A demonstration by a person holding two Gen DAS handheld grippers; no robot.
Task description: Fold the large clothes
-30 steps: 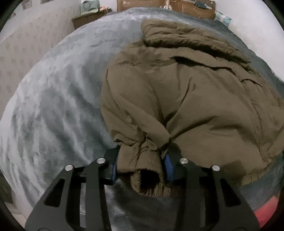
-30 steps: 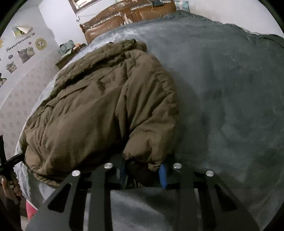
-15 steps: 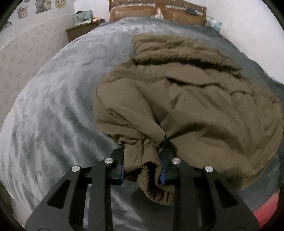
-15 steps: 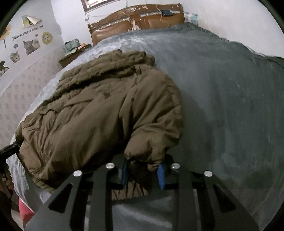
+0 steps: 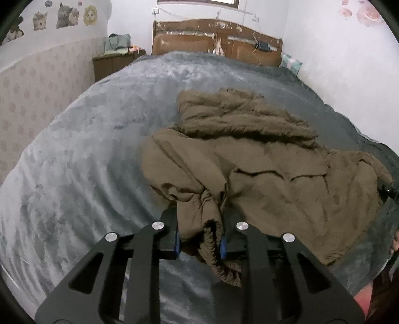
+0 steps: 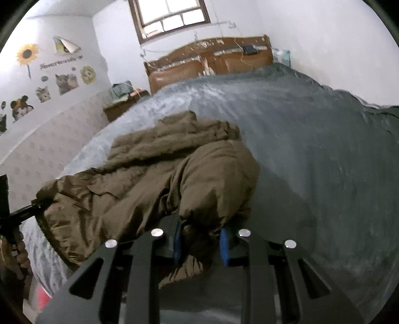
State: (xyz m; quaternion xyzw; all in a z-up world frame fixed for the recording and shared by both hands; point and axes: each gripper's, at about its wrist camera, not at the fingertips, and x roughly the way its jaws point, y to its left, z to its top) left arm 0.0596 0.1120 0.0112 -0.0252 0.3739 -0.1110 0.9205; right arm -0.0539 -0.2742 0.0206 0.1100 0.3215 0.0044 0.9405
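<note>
I hold two tongs over a bed with a gray blanket. A big brown coat lies on the blanket, in the middle and right of my left view. My left tongs sit at the bottom middle of that view. Their blue pads are pressed close on a bunched sleeve end of the coat, so they have hold of it. The stretchy cuff hangs down below the pads. In my right view, the coat fills the middle and left of the frame. My right tongs sit at the bottom middle, and their blue pads squeeze another bunched bit of the coat. A bit of cloth hangs under them too. The coat is lifted a little near both tongs and rests on the bed farther back. The furry hood lies at the far end, toward the brown headboard. Animal stickers are on the wall at the upper left of my right view. A window is at the top. At the left edge of that view I see my other tongs gripping the coat's edge.
</note>
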